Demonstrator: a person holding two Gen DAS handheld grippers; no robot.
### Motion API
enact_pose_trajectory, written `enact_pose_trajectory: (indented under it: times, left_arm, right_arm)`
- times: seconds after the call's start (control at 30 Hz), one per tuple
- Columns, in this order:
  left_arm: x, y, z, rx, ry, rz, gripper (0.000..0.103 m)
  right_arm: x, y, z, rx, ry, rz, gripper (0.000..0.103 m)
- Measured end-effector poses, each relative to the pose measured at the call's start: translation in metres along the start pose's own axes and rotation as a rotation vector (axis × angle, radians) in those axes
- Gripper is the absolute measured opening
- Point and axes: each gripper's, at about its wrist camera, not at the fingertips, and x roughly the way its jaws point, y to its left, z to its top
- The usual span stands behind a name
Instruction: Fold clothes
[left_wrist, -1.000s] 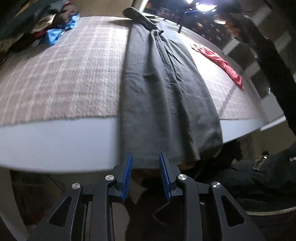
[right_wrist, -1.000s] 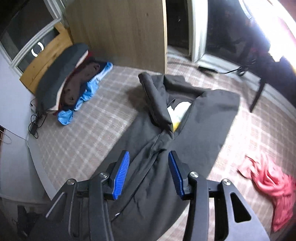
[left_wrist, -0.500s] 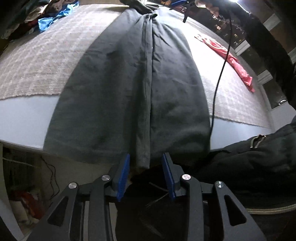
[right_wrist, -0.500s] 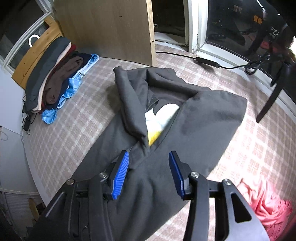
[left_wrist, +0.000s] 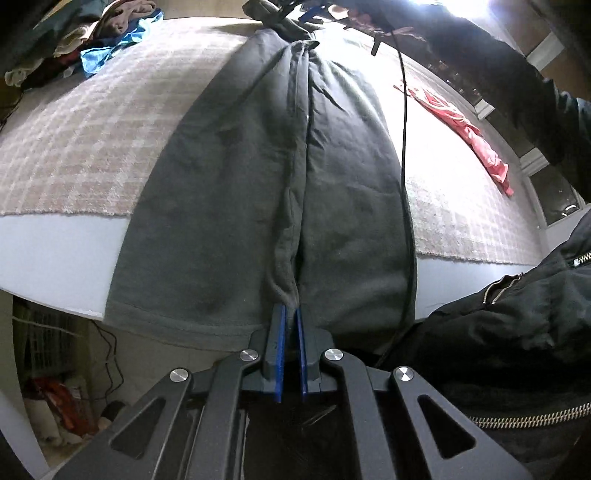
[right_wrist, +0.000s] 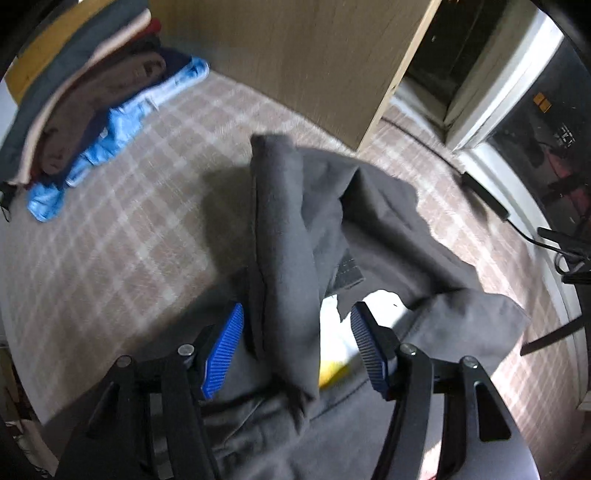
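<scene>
A dark grey garment (left_wrist: 229, 192) lies lengthwise on the checked blanket, its hem hanging over the near edge. My left gripper (left_wrist: 290, 314) is shut on a pinched fold at the middle of that hem. In the right wrist view the garment's upper end (right_wrist: 288, 236) is bunched, with a folded sleeve standing up and a white and yellow print (right_wrist: 340, 350) showing inside. My right gripper (right_wrist: 295, 343) is open, its blue pads on either side of that raised fold.
A pile of folded clothes (right_wrist: 85, 96) with a blue item lies at the far left; it also shows in the left wrist view (left_wrist: 99, 40). A red garment (left_wrist: 469, 125) lies at the right. A black cable (left_wrist: 404, 147) crosses the garment. A wooden panel (right_wrist: 295, 62) stands behind.
My left gripper has closed on the hem fold; it was open just before it. My right gripper has moved down and forward, now straddling the raised fold near the collar.
</scene>
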Motion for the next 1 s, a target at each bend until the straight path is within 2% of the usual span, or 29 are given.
enact_pose_trajectory:
  times: [0.03,0.07,0.23,0.3,0.33,0.37,0.4,0.43,0.6,0.73,0.8,0.87,1.0]
  left_arm:
    - [0.000,0.000,0.000,-0.002,-0.002,-0.003,0.005]
    - [0.000,-0.001,-0.001,-0.001,-0.004,-0.005,0.005]
    - [-0.008,0.002,-0.001,-0.006,-0.025,-0.006,0.005]
    - [-0.010,0.004,-0.001,-0.014,-0.033,0.000,0.005]
    - [-0.009,0.005,-0.001,-0.018,-0.032,0.001,0.005]
    - [-0.009,0.005,0.000,-0.019,-0.031,-0.004,0.005]
    - [-0.008,0.004,0.000,-0.017,-0.030,-0.013,0.005]
    - [-0.006,0.003,0.000,-0.011,-0.026,-0.016,0.005]
    - [-0.001,-0.002,0.000,0.009,-0.016,-0.027,0.005]
    - [-0.002,0.000,-0.001,0.021,-0.012,-0.028,0.005]
    - [-0.003,-0.001,0.000,0.030,-0.011,-0.025,0.005]
    - [-0.003,-0.002,0.000,0.034,-0.013,-0.021,0.005]
    - [-0.008,0.002,-0.002,0.024,-0.025,-0.023,0.005]
  right_arm:
    - [0.002,-0.005,0.001,0.019,0.009,0.023,0.022]
    - [0.003,-0.010,0.001,0.038,0.017,0.045,0.010]
    - [-0.005,-0.031,0.006,0.127,0.009,0.147,0.010]
    - [-0.007,-0.033,0.006,0.135,0.016,0.136,0.013]
    - [-0.007,-0.033,0.004,0.131,0.026,0.122,0.024]
    - [-0.006,-0.030,0.000,0.123,0.046,0.110,0.046]
    - [-0.005,-0.029,-0.005,0.120,0.054,0.104,0.055]
    - [-0.007,-0.028,-0.011,0.120,0.052,0.103,0.060]
    - [-0.008,-0.022,-0.041,0.115,0.100,0.138,0.060]
    - [-0.002,-0.021,-0.048,0.094,0.118,0.113,0.059]
    - [0.007,-0.026,-0.046,0.114,0.135,0.131,0.050]
    - [0.009,-0.025,-0.046,0.094,0.131,0.159,0.014]
    - [-0.005,-0.018,-0.043,0.027,0.077,0.184,0.009]
